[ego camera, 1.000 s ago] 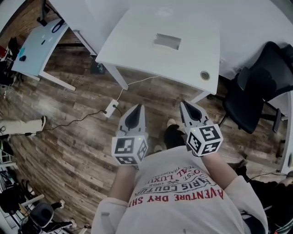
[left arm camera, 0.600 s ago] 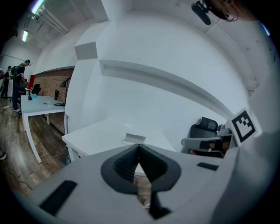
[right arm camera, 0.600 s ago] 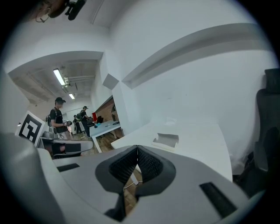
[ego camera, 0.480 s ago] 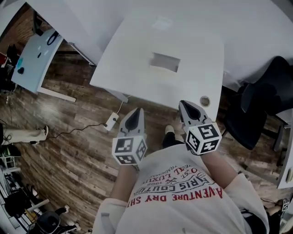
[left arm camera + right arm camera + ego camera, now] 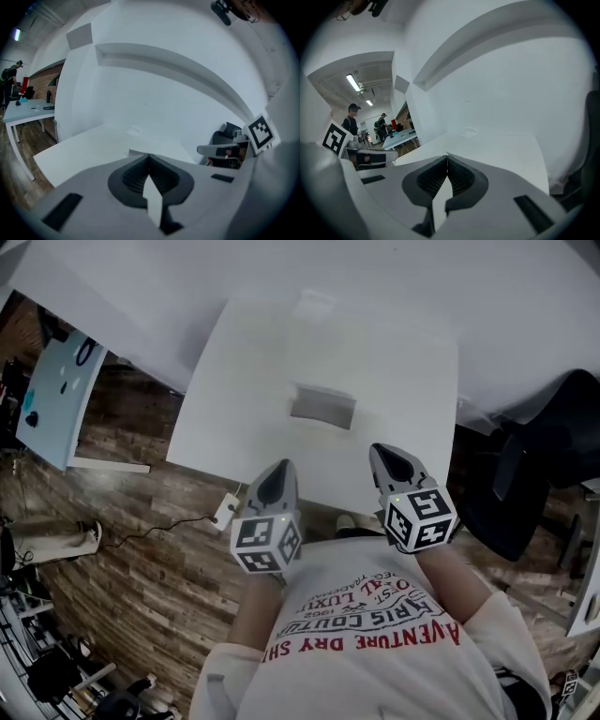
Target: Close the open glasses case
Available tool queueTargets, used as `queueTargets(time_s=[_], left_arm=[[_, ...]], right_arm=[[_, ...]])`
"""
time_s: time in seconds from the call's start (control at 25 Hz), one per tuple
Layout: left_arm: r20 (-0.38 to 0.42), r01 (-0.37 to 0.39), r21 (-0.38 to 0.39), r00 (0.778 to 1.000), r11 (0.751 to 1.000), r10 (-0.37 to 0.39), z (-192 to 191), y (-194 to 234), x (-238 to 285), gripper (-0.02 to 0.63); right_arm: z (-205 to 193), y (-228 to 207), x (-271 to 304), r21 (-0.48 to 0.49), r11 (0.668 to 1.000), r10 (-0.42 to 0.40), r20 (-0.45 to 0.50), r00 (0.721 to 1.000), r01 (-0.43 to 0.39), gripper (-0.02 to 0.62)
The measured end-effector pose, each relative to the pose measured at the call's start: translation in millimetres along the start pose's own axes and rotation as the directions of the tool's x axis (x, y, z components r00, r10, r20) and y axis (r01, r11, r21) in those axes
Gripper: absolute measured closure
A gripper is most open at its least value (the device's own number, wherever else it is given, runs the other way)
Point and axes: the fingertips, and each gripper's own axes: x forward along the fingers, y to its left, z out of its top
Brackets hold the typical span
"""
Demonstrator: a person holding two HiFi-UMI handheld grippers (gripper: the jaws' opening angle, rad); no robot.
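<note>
The glasses case lies near the middle of the white surface, showing in the head view as a flat grey oblong; it is too small there to tell how its lid stands. Farther back, close to the surface's far edge, sits a small pale thing that cannot be made out. Both tools hang over the near edge of the surface, well apart from the case and touching nothing. The left hand-held gripper points toward the case from the near left, and its own view shows its two jaws pressed together with nothing between them. The right hand-held gripper is level with it on the near right, and its jaws likewise meet tip to tip and are empty. Each carries its marker cube just in front of the person's forearms, above a pale shirt with red print. To the right of the surface stands a black office chair. The wooden floor spreads to the left, with a cable running across it, and a light-blue table stands at the far left. In the right gripper view two people stand far off in the room.
</note>
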Motion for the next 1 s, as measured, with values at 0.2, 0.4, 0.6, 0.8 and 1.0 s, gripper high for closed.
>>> queueTargets(time_s=[0.2, 0.4, 0.6, 0.8, 1.0], left_arm=[[-0.061, 0.044, 0.013, 0.997, 0.999, -0.043, -2.9, 13.2, 39.0, 0.601], [-0.176, 0.12, 0.068, 0.979, 0.99, -0.107, -11.4, 33.4, 82.2, 0.601], [-0.262, 0.224, 0.08, 0.945, 0.971, -0.196, -17.8, 43.5, 109.6, 0.601], [-0.352, 0.289, 0.036, 0.9, 0.957, -0.258, -39.4, 55.8, 136.6, 0.601], [-0.421, 0.296, 0.01, 0.868, 0.955, -0.264, -65.1, 70.3, 162.5, 0.601]], right_arm=[[2.5, -13.2, 24.9, 0.029, 0.999, -0.042, -0.022, 0.999, 0.042, 0.583], [4.4, -23.0, 52.6, 0.077, 0.989, -0.124, -0.032, 0.992, 0.126, 0.583], [-10.3, -30.1, 76.6, 0.147, 0.966, -0.204, -0.087, 0.975, 0.215, 0.583], [-35.9, -36.7, 100.5, 0.158, 0.944, -0.263, -0.16, 0.951, 0.288, 0.583], [-53.0, -42.0, 121.5, 0.139, 0.939, -0.283, -0.2, 0.938, 0.313, 0.583]])
